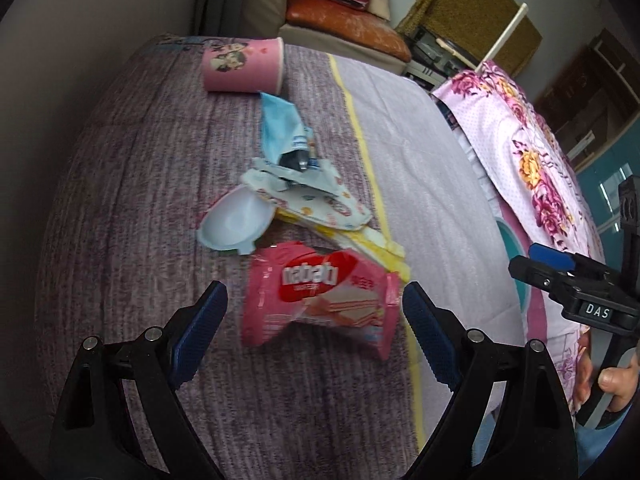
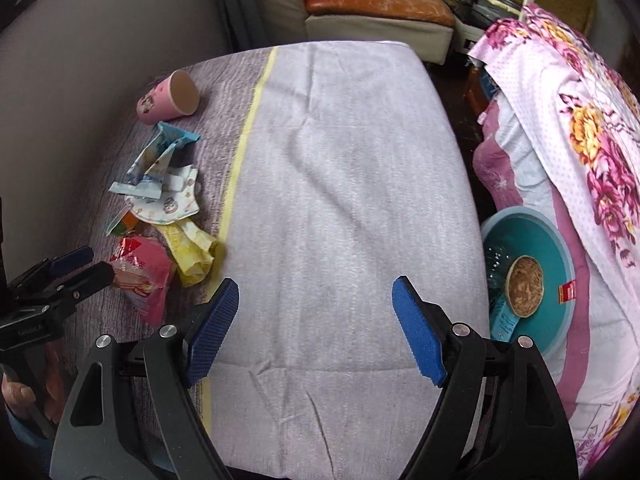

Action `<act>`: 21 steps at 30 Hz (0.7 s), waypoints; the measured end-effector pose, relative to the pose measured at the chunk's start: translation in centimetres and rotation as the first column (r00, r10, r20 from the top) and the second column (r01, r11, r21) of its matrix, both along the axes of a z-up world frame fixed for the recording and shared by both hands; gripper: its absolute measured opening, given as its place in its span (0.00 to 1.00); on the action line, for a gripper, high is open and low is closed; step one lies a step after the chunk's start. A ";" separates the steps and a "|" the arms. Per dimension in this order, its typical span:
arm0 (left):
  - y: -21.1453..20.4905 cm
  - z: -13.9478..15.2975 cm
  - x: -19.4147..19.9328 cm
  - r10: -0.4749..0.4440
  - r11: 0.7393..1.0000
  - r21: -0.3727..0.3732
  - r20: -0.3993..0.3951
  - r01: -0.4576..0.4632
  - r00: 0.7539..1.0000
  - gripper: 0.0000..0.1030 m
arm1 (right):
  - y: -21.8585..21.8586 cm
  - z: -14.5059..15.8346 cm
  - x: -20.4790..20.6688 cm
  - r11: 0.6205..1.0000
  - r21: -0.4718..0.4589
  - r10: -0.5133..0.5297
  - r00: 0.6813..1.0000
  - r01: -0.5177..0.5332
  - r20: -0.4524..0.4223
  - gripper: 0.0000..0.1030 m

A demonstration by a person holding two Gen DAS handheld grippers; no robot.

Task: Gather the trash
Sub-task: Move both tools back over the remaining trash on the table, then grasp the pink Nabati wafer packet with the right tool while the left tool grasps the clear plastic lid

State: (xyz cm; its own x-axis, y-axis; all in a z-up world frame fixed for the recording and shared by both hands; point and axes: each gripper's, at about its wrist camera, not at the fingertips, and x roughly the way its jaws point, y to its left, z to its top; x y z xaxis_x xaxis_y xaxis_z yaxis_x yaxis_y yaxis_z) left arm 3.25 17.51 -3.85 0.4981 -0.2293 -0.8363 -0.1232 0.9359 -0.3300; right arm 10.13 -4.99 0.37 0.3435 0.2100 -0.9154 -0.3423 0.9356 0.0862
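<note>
Left gripper [image 1: 312,314]: jaws wide apart, nothing between the pads; it hangs above the pink wafer wrapper [image 1: 320,300], which lies in the gap between the fingers without touching either pad; contact with the bed cannot be told.

Right gripper [image 2: 316,324]: jaws wide apart, empty, over bare pale cloth [image 2: 340,160]; free room on all sides of it; in the left wrist view it shows at 3 o'clock [image 1: 538,266], well apart from the litter, a hand [image 1: 616,384] on its grip.

Trash sits in one line on the purple striped part of the cover [image 1: 140,200], left of the yellow stripe [image 1: 368,168]. From the wafer wrapper, at 12 o'clock: a white plastic cup [image 1: 234,226] on its side, a white printed wrapper [image 1: 308,196] overlapping it, a blue wrapper [image 1: 282,128] beyond, and a pink paper cup [image 1: 242,66] tipped over near the far edge of the bed. A yellow wrapper [image 1: 380,250] lies at 1 o'clock, touching the wafer wrapper and crossing the stripe.

Edges: in the right wrist view the bed ends at 3 o'clock; just past that edge stands a teal basin [image 2: 560,248] holding a brown-filled cup [image 2: 525,286] and a blue carton [image 2: 505,320]; a floral quilt [image 2: 592,140] hangs over the basin's far side; a grey wall [image 2: 80,60] closes the side at 9 o'clock.
</note>
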 end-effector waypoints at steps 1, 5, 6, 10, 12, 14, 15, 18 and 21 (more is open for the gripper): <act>1.0 -0.2 -0.3 0.013 1.000 0.000 -0.002 -0.013 1.000 0.87 | 1.0 0.0 -0.1 0.999 0.000 0.034 0.999 -0.034 -0.004 0.73; 3.4 -1.1 -0.9 0.038 0.999 0.005 -0.016 -0.038 0.999 0.87 | 4.8 -0.3 -0.4 0.988 -0.012 0.151 0.988 -0.151 -0.028 0.73; 4.1 -1.3 -1.1 0.042 0.999 0.006 -0.018 -0.042 0.999 0.87 | 5.7 -0.3 -0.5 0.984 -0.014 0.175 0.984 -0.176 -0.033 0.73; 6.4 -2.1 -1.8 0.059 0.998 0.008 -0.031 -0.058 0.998 0.87 | 10.1 -0.9 -1.0 0.953 -0.044 0.297 0.953 -0.299 -0.055 0.73; 7.5 -2.4 -2.2 0.070 0.998 0.007 -0.037 -0.069 0.997 0.87 | 12.4 -1.3 -1.3 0.924 -0.069 0.373 0.926 -0.377 -0.065 0.73; 8.8 -2.7 -2.7 0.088 0.996 0.004 -0.042 -0.088 0.995 0.87 | 14.1 -1.7 -1.7 0.898 -0.088 0.425 0.902 -0.430 -0.071 0.73; 9.3 -2.9 -2.9 0.095 0.995 0.002 -0.044 -0.095 0.994 0.87 | 14.8 -1.9 -1.8 0.886 -0.096 0.449 0.890 -0.454 -0.074 0.73; 10.9 -3.3 -3.3 0.120 0.993 -0.014 -0.051 -0.120 0.992 0.87 | 16.9 -2.8 -2.3 0.843 -0.119 0.516 0.851 -0.524 -0.093 0.73; 11.6 -3.5 -3.6 0.130 0.991 -0.025 -0.053 -0.132 0.990 0.87 | 18.3 -3.7 -2.4 0.821 -0.129 0.544 0.831 -0.556 -0.115 0.73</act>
